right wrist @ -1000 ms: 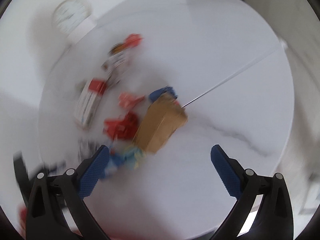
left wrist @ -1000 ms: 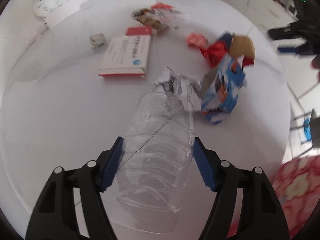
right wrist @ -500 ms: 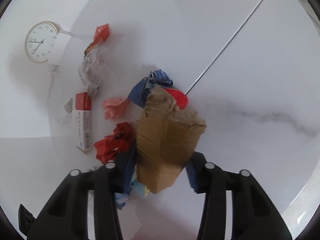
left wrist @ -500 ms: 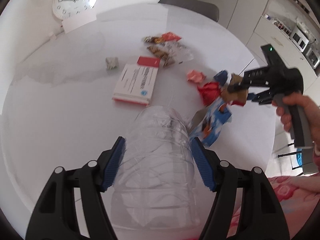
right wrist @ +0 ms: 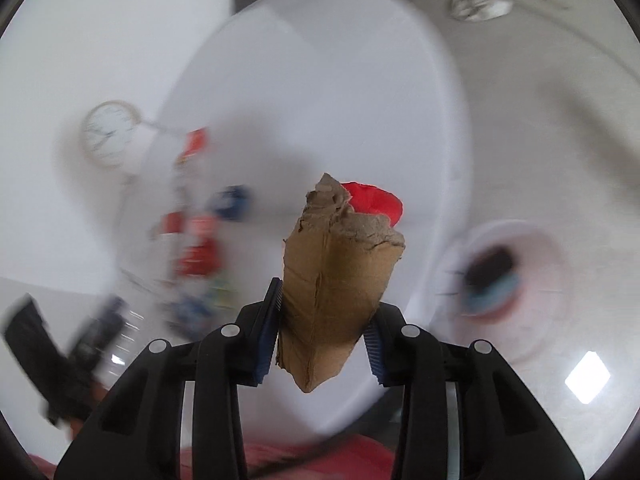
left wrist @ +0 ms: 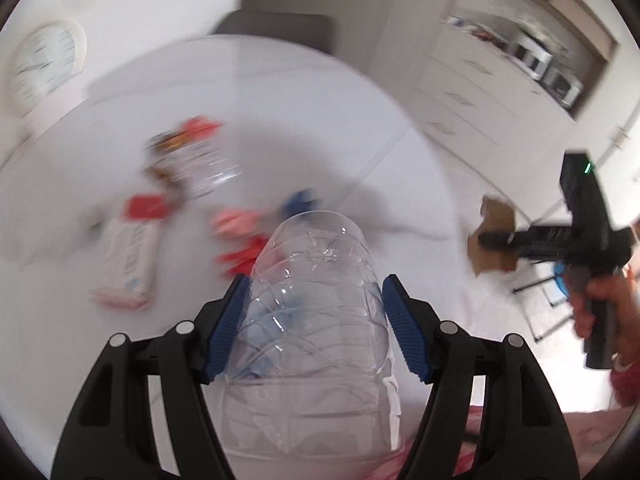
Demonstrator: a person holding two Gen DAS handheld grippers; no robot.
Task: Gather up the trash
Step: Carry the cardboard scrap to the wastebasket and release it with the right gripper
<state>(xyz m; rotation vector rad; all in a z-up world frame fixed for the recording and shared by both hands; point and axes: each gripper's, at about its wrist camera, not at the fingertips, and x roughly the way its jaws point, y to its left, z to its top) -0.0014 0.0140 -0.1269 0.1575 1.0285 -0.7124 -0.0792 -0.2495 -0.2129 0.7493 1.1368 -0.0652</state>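
A clear plastic bottle (left wrist: 316,320) sits clamped between the blue pads of the left gripper (left wrist: 314,320), held up above the white round table (left wrist: 320,120). A torn piece of brown cardboard (right wrist: 336,276) is pinched between the closed jaws of the right gripper (right wrist: 322,320), also off the table. Left on the tabletop, blurred, are a red and white box (left wrist: 128,252), a crumpled wrapper (left wrist: 192,156), and pink, red and blue scraps (left wrist: 256,236). A clock (left wrist: 46,62) leans at the far edge
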